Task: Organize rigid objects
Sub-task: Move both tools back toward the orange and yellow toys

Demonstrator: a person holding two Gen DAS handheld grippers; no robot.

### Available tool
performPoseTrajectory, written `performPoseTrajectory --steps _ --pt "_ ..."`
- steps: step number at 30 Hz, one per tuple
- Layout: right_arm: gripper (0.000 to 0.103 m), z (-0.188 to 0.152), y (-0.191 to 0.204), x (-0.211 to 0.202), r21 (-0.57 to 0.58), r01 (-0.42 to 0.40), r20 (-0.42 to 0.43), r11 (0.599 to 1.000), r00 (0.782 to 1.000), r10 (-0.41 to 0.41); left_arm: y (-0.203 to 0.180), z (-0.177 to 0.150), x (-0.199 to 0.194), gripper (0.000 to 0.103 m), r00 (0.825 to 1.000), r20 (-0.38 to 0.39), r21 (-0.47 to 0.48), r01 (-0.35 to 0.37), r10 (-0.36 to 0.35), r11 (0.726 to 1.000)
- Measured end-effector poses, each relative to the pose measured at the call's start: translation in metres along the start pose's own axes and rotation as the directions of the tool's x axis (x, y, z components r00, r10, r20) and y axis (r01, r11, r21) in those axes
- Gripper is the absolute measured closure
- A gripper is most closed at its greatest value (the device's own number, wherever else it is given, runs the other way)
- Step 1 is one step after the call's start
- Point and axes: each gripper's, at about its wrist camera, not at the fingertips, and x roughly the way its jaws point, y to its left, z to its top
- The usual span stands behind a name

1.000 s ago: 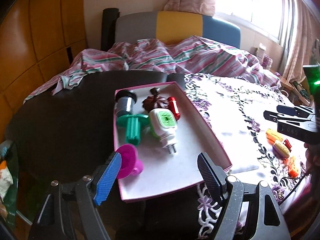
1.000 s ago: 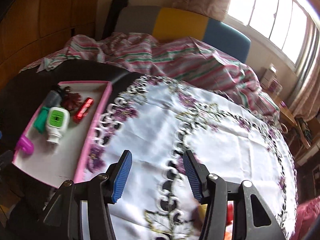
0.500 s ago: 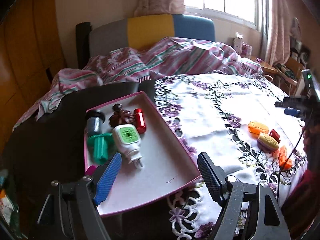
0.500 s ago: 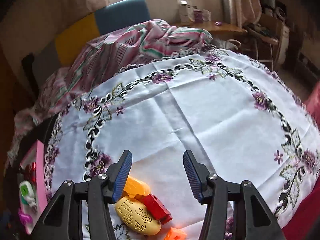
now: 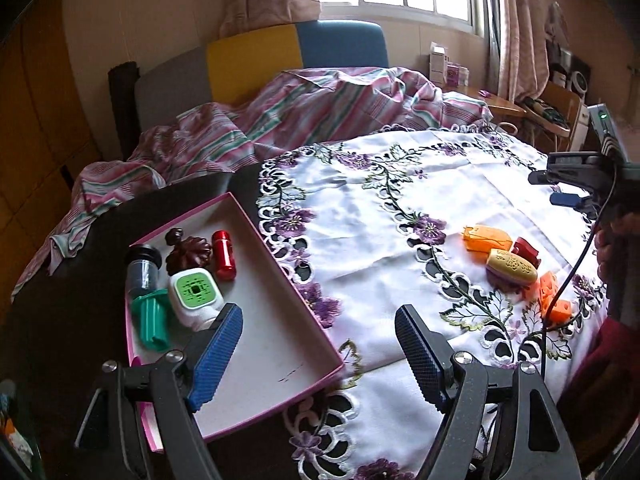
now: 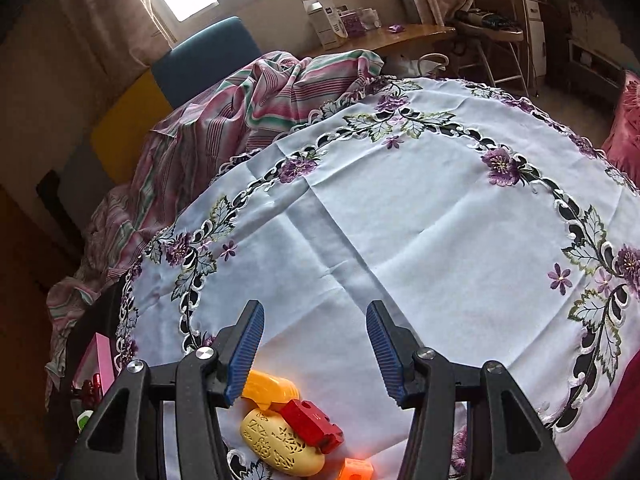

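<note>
A pink-rimmed white tray [image 5: 280, 344] at the table's left holds a white-and-green device [image 5: 195, 295], a red cylinder [image 5: 223, 255], a brown ornament [image 5: 188, 252], a grey tube [image 5: 143, 270] and a green piece [image 5: 152, 320]. Loose on the cloth at right lie an orange piece [image 5: 486, 239], a red block [image 5: 526, 251], a yellow oval [image 5: 511, 266] and small orange blocks [image 5: 554, 298]. My left gripper [image 5: 320, 348] is open and empty over the tray's near right corner. My right gripper [image 6: 316, 350] is open and empty just above the orange piece [image 6: 270, 390], red block [image 6: 312, 426] and yellow oval [image 6: 280, 446].
A white embroidered tablecloth [image 5: 400, 208] covers most of the round dark table [image 5: 80, 320]. A striped blanket [image 5: 300, 112] lies behind on a grey, yellow and blue sofa [image 5: 256, 56]. A wooden desk with boxes [image 6: 384, 32] stands at the far right.
Both grippers swung right: the tray slid left in the left wrist view, and the right gripper moved from beside the tray to above the loose orange, red and yellow pieces.
</note>
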Motion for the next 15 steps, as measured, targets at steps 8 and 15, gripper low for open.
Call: performPoseTrajectory --steps 8,15 --pt "0.049 0.001 -0.006 0.003 0.036 -0.011 -0.018 0.999 1.0 0.011 -0.019 0.004 0.018 0.024 0.999 -0.033 0.027 0.037 -0.036 0.999" --pt "0.049 0.002 -0.011 0.006 0.059 -0.015 -0.028 0.998 0.999 0.016 -0.036 0.011 0.045 0.024 0.993 -0.086 0.033 0.09 -0.087 0.995"
